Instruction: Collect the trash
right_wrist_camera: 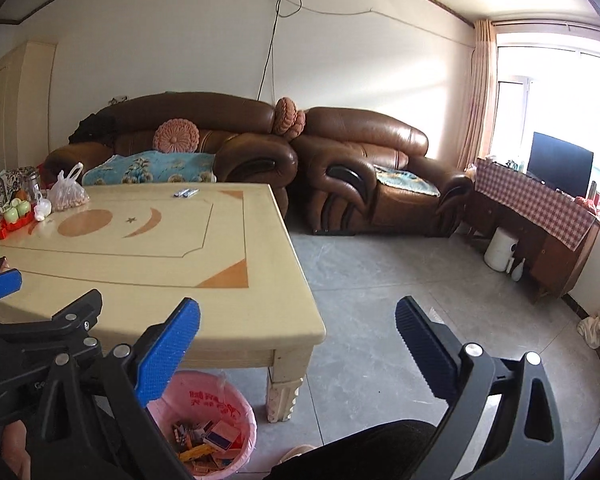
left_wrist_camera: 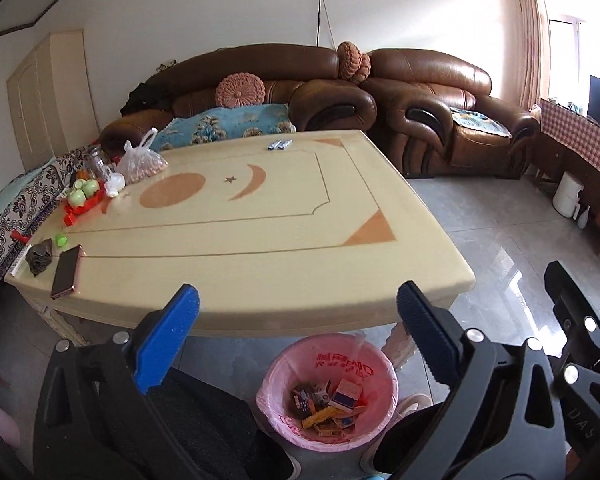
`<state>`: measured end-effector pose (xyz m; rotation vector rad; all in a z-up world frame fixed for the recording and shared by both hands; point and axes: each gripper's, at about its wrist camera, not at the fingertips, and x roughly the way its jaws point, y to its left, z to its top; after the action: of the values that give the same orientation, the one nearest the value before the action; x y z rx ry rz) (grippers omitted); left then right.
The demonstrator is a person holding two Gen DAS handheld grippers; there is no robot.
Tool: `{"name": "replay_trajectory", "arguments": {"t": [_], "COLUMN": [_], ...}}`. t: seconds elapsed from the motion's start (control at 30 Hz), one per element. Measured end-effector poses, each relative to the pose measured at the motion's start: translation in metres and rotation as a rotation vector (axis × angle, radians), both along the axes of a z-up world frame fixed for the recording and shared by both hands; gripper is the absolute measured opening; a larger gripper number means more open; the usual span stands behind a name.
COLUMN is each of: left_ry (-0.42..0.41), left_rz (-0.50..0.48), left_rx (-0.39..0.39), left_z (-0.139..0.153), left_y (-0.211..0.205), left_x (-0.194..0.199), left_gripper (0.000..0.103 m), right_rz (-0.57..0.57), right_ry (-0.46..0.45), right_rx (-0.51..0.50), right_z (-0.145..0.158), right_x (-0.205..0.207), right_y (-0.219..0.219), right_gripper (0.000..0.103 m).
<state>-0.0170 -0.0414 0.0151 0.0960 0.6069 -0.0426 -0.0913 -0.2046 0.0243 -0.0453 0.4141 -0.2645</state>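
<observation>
Bin (left_wrist_camera: 327,392), pink-lined, stands upright on the floor just past the near edge of the surface (left_wrist_camera: 260,240), mouth facing up; no long axis to speak of, round rim. Inside it lies the trash (left_wrist_camera: 328,404): small boxes and wrappers in a loose heap, pointing every which way, one blue-and-white box uppermost.

Left gripper (left_wrist_camera: 298,312) hangs above the bin, jaws spread wide, nothing between the blue pads. Right gripper (right_wrist_camera: 298,324) beside it, likewise spread wide and empty, aimed over the near right corner of the surface toward the sofa (right_wrist_camera: 236,148).

On the surface: phone (left_wrist_camera: 66,266) at the near left corner, long axis running away from the near edge; red tray with green cups (left_wrist_camera: 85,196) and a plastic bag (left_wrist_camera: 140,160) along the left edge; two small wrapped items (left_wrist_camera: 280,144) side by side at the far edge, long axes slanting toward the far right corner.
</observation>
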Motion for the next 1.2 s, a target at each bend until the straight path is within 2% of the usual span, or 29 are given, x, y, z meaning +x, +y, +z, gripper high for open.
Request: {"name": "replay_trajectory", "arguments": {"t": [0.13, 0.3, 0.93, 1.2], "left_ry": [-0.014, -0.013, 0.022, 0.005], "left_rz": [-0.005, 0.001, 0.001, 0.012], "left_rx": [-0.002, -0.004, -0.019, -0.017], "left_z": [0.014, 0.021, 0.018, 0.019], "left_y": [0.003, 0.005, 0.009, 0.012], "left_x": [-0.005, -0.009, -0.009, -0.012], "left_gripper": [0.097, 0.097, 0.097, 0.097], "right_rz": [-0.015, -0.022, -0.024, -0.019], "right_ry": [-0.036, -0.044, -0.034, -0.047], "right_rx": [-0.009, -0.001, 0.029, 0.026], "right_z": [0.014, 0.018, 0.018, 0.019], "right_x": [-0.010, -0.013, -0.013, -0.014], "right_y": [0.006, 0.011, 0.010, 0.011], "right_gripper": [0.096, 0.096, 0.096, 0.096]}}
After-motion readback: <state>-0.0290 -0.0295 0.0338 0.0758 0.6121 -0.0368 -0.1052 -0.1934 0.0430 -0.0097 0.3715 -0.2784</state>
